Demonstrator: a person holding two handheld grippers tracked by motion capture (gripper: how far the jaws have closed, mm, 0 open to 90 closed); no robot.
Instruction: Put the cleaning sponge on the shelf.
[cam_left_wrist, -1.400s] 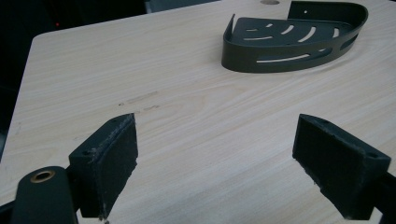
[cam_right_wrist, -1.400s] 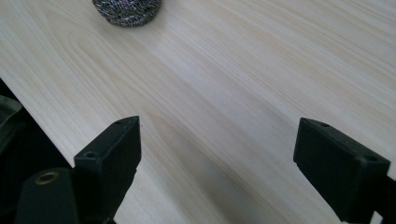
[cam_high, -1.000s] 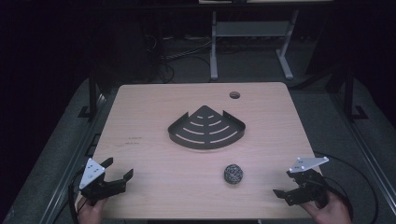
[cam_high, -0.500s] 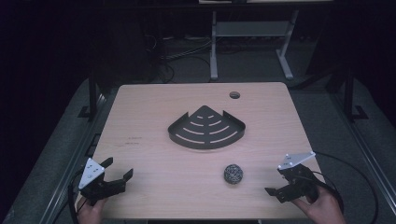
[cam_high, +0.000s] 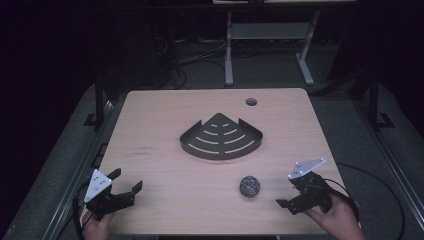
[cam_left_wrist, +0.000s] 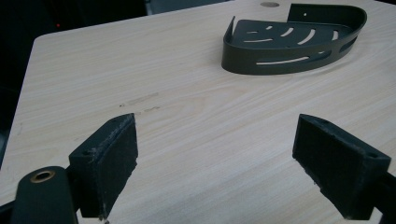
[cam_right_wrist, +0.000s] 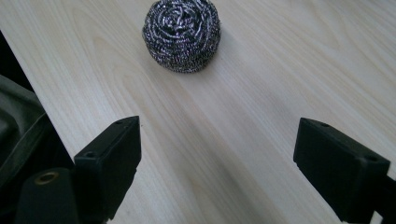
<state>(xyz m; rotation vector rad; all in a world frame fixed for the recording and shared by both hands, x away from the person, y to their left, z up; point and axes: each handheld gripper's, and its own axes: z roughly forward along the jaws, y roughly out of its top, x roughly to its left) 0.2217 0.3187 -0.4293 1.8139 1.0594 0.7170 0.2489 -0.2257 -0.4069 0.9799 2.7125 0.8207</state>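
Observation:
A black quarter-round slotted shelf basket (cam_high: 220, 138) sits mid-table; in the left gripper view the basket (cam_left_wrist: 289, 46) lies far ahead to the upper right. A round steel-wool scourer (cam_high: 249, 186) rests near the front edge, right of centre. My right gripper (cam_high: 287, 192) is open just right of it, jaws pointing at it. In the right gripper view the scourer (cam_right_wrist: 182, 35) lies ahead of the open gripper (cam_right_wrist: 217, 163), outside the jaws. My left gripper (cam_high: 126, 179) is open at the front left corner, over bare wood (cam_left_wrist: 219, 168).
The light wooden table (cam_high: 165, 120) has a small dark round hole (cam_high: 251, 101) near its far right edge. A metal stand (cam_high: 265, 35) and cables lie on the dark floor behind. The table's front edge runs close under both hands.
My right gripper has moved left towards the scourer and turned its jaws to face it. The left gripper, basket and scourer have stayed put.

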